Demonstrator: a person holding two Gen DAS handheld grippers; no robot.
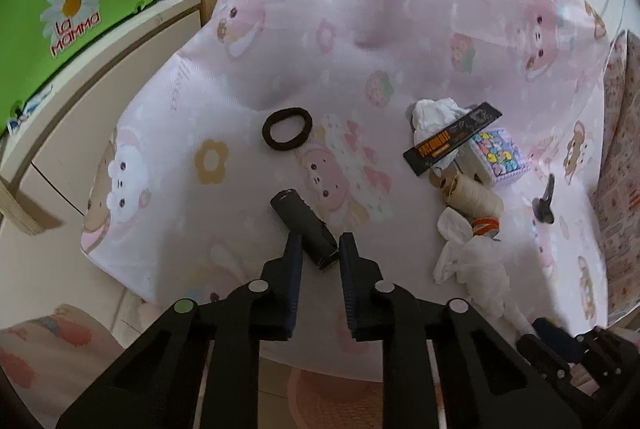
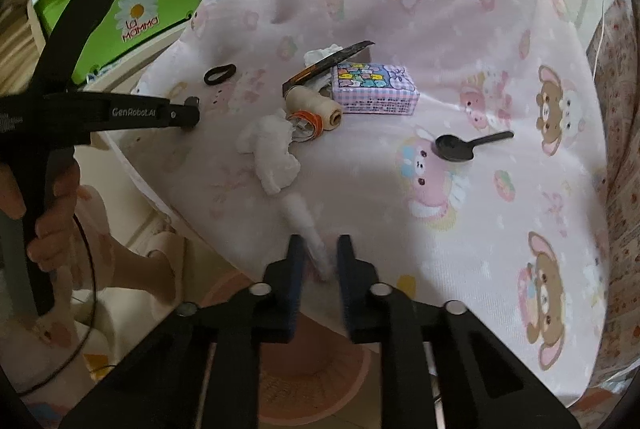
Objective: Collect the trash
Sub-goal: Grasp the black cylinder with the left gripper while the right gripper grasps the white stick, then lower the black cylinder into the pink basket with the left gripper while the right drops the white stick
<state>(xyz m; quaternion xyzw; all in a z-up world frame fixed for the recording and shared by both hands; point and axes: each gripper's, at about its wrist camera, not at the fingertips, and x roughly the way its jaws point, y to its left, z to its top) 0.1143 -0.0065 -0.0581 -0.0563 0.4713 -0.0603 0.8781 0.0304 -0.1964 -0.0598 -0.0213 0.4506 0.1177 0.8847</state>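
On the pink cartoon-print bed sheet (image 1: pixel 360 9) lie a crumpled white tissue (image 1: pixel 474 261) (image 2: pixel 272 149), a second tissue (image 1: pixel 432 117) under a black wrapper (image 1: pixel 452 139) (image 2: pixel 328 63), and a black cylinder (image 1: pixel 306 229). My left gripper (image 1: pixel 320 249) is open, its jaws either side of the cylinder's near end. My right gripper (image 2: pixel 319 253) holds a blurred white tissue piece (image 2: pixel 308 229) between its fingers, over the bed's edge.
A black hair tie (image 1: pixel 287 129) (image 2: pixel 220 73), a thread spool (image 1: pixel 474 195) (image 2: pixel 316 105), an orange tape roll (image 2: pixel 306 123), a patterned box (image 2: pixel 376 89) and a black spoon (image 2: pixel 468 147) lie on the sheet. A green bin (image 1: pixel 60 9) stands left. A pink basket (image 2: pixel 312 369) sits below the bed edge.
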